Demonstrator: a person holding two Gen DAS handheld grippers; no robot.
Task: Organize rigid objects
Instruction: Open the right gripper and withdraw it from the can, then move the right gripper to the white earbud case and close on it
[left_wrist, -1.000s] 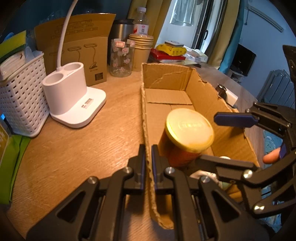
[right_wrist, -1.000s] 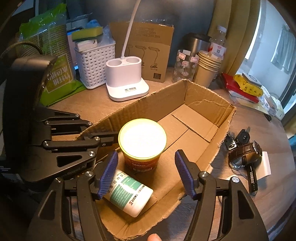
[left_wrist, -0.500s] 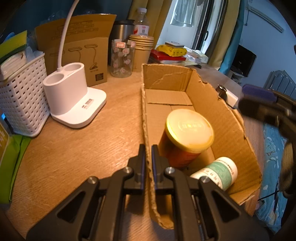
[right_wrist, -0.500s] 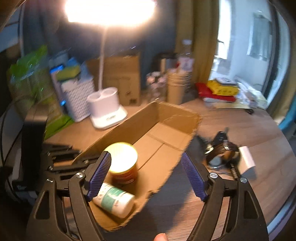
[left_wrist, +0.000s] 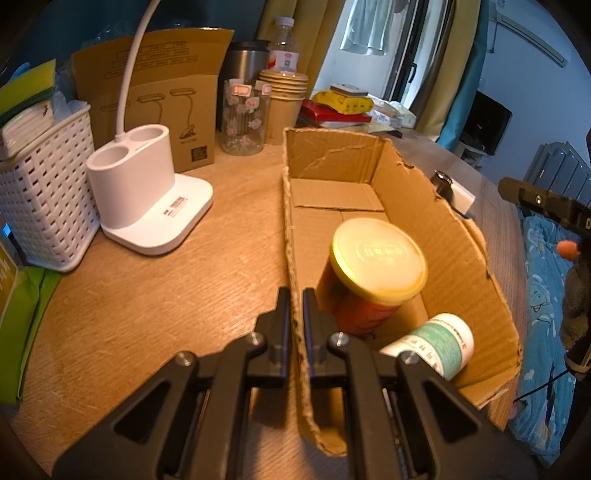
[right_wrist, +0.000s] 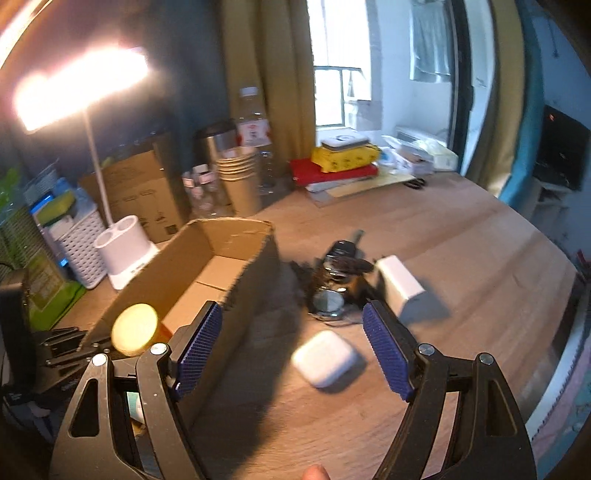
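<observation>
An open cardboard box (left_wrist: 454, 236) lies on the wooden table. In it stand a red jar with a yellow lid (left_wrist: 376, 258) and a white and green bottle (left_wrist: 439, 343) on its side. My left gripper (left_wrist: 293, 306) is shut on the box's left wall. My right gripper (right_wrist: 291, 350) is open and empty, above the table right of the box (right_wrist: 236, 280). Between and beyond its fingers lie a white earbud case (right_wrist: 325, 356), a wristwatch (right_wrist: 328, 301), car keys (right_wrist: 345, 253) and a white block (right_wrist: 399, 284).
A white lamp base (left_wrist: 147, 199), a white basket (left_wrist: 44, 192), a brown lamp carton (left_wrist: 162, 107), a glass jar (left_wrist: 243, 118) and stacked paper cups (left_wrist: 282, 103) stand at the back. Books (right_wrist: 340, 164) lie far back. The table edge runs at the right.
My right gripper has lifted out of the box and swung right, over the earbud case and watch. My left gripper still holds the box wall.
</observation>
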